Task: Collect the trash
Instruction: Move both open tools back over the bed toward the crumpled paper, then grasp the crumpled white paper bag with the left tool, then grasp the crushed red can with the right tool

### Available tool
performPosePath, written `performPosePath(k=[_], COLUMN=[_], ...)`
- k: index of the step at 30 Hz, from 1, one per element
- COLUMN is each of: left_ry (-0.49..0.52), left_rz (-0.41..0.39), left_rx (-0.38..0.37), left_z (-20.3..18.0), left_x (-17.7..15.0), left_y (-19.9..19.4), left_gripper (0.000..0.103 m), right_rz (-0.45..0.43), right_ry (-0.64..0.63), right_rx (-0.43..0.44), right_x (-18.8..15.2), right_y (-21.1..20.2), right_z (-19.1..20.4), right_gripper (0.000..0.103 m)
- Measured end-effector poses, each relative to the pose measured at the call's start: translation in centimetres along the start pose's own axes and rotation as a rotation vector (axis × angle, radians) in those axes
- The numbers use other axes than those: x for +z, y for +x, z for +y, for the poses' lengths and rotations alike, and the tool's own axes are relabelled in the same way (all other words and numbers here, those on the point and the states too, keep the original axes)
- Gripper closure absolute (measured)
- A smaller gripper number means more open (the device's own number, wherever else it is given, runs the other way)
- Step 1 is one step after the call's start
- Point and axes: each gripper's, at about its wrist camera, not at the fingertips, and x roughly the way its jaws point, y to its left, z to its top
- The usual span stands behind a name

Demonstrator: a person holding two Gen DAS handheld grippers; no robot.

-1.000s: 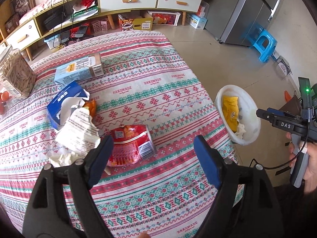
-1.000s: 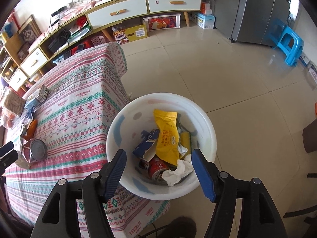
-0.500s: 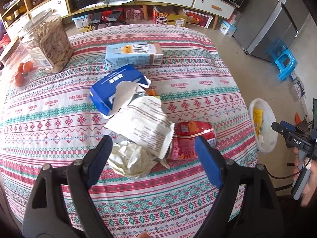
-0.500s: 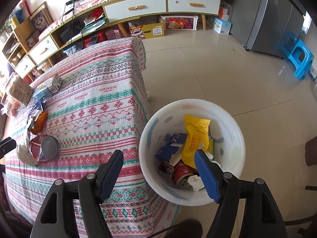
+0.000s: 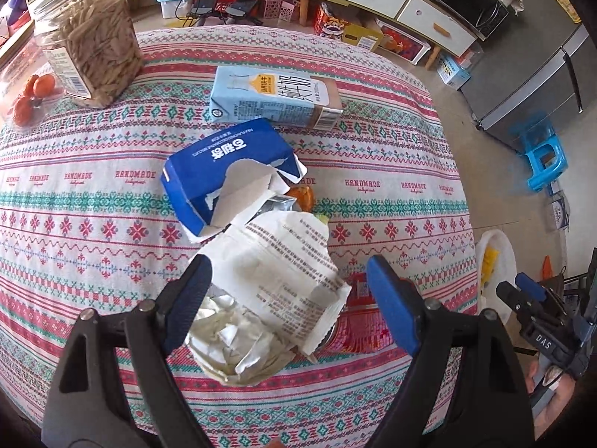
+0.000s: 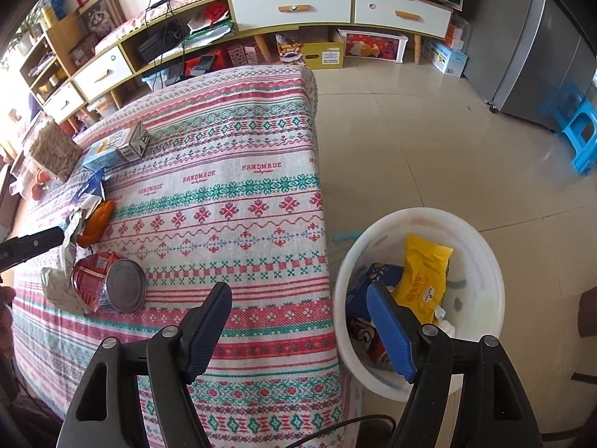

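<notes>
Trash lies on the patterned tablecloth [image 5: 93, 194]: a white printed wrapper [image 5: 283, 272], crumpled foil [image 5: 231, 343], a red can [image 5: 358, 321] on its side, a torn blue box [image 5: 227, 175], a pale blue milk carton [image 5: 276, 97] and an orange scrap [image 5: 302, 196]. My left gripper [image 5: 289, 306] hangs open above the wrapper and foil, which show between its fingers without touching them. My right gripper [image 6: 300, 332] is open and empty over the table's right edge. Beside it on the floor stands the white bin [image 6: 481, 298], with a yellow wrapper [image 6: 425, 276] inside. The red can [image 6: 104, 283] lies far to its left.
A clear jar of sticks [image 5: 89, 48] and some red-orange fruit [image 5: 30, 93] stand at the table's far left. Low cabinets [image 6: 291, 7], a steel fridge [image 6: 552, 56] and a blue stool [image 6: 582, 134] line the tiled floor beyond.
My left gripper moved across the table from the red can to above the wrapper and foil, and rolled. My right gripper slid left from over the bin to the table edge.
</notes>
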Motion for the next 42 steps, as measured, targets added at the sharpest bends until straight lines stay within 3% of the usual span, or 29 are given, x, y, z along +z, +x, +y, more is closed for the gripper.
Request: performPosePath(k=[8, 13, 21, 24, 30, 35, 42], left_ry=[-0.014, -0.021, -0.077, -0.067, -0.047, -0.037, -0.034], left_rz=[0.039, 0.042, 0.034, 0.022, -0.011, -0.042, -0.067], left_rx=[0.081, 0.070, -0.001, -0.003, 0.000, 0.006, 0.004], left_z=[0.2, 1.1, 4.3, 5.0, 6.8, 8.4, 9.9], left_x=[0.2, -0.5, -1.5, -2.1, -2.7, -3.3, -4.0], left_y=[2.5, 2.5, 0.4, -0.6, -2.4, -4.0, -5.4], left_gripper=[0.018, 0.019, 0.056, 0.065, 0.077, 0.078, 0.078], right_rz=[0.007, 0.008, 0.000, -0.007, -0.008, 0.004, 0.036], right_ry=[-0.007, -0.018, -0.044, -0.053, -0.089, -0.136, -0.168], right_rx=[0.013, 0.022, 0.046, 0.064, 0.094, 0.130, 0.177], right_x=[0.5, 0.5, 0.5, 0.5, 0.6, 0.4, 0.3], right_y=[0.4, 0.4, 0.1, -0.1, 0.0, 0.5, 1.7], right_z=[0.7, 1.2, 3.5, 4.7, 7.7, 10.9, 14.5], right_gripper=[0.027, 0.027, 0.027, 0.027, 0.026, 0.018, 0.013])
